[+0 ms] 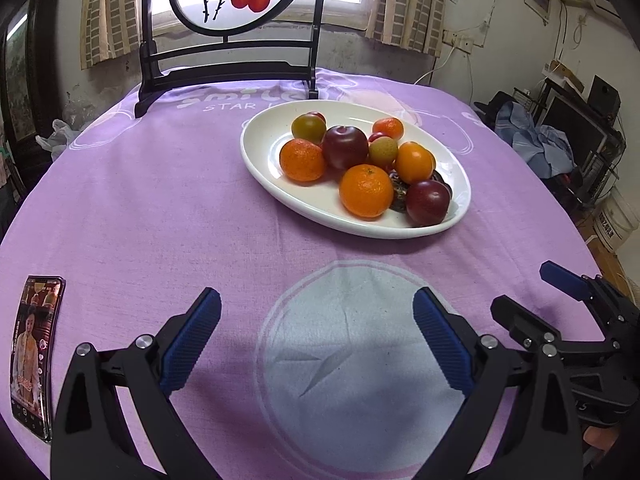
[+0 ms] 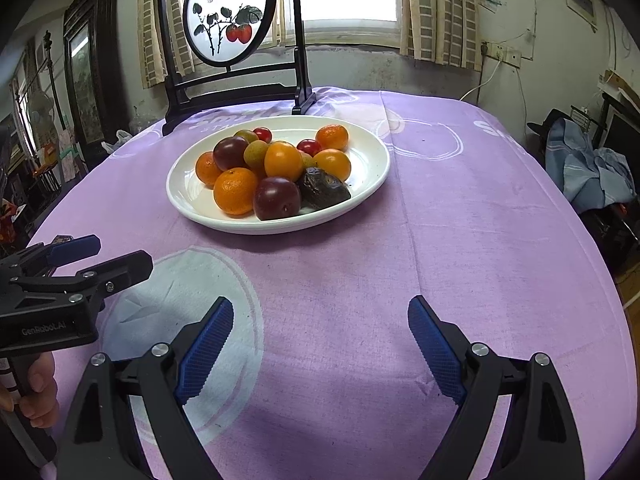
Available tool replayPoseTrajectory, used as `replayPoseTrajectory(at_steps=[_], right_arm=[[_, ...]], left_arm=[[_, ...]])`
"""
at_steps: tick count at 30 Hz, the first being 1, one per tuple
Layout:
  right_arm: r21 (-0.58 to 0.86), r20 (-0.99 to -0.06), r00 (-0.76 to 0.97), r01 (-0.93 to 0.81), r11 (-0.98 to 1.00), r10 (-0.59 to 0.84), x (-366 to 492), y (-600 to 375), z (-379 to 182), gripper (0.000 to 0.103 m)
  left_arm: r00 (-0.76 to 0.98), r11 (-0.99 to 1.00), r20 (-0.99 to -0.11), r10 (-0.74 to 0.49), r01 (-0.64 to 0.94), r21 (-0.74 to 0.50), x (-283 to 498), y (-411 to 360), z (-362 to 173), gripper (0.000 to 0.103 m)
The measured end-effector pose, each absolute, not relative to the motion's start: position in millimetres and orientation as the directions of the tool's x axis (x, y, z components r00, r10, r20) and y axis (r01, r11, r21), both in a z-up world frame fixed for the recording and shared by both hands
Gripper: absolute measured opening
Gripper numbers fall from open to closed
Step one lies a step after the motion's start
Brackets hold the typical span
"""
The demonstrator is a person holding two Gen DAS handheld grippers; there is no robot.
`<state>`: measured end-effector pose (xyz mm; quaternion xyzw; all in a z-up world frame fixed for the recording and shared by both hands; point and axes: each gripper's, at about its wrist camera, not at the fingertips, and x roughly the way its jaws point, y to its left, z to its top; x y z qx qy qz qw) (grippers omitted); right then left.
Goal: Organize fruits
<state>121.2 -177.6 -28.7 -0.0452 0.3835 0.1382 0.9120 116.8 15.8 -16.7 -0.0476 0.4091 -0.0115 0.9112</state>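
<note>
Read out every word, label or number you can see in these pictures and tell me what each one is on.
"GenRobot.AI": on the body of the left gripper.
"STAR", under larger white lettering that looks like "smile", partly hidden: on the purple tablecloth.
"5": on the right gripper body; a character before it is unclear.
Brush characters on the round painted screen: too small to read.
Phone screen text: too small.
</note>
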Motion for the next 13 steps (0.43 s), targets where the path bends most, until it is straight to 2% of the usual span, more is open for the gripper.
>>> replayPoseTrajectory(at_steps=[13], right_arm=[[0.021,-0.713,0.667,-0.288,0.957,0.216,120.1,-177.9,-29.1,0.090]], left_arm=[[0.659,0.997,-0.750,-0.054,-0.009,-0.079,116.4,11.8,-18.4,0.095]])
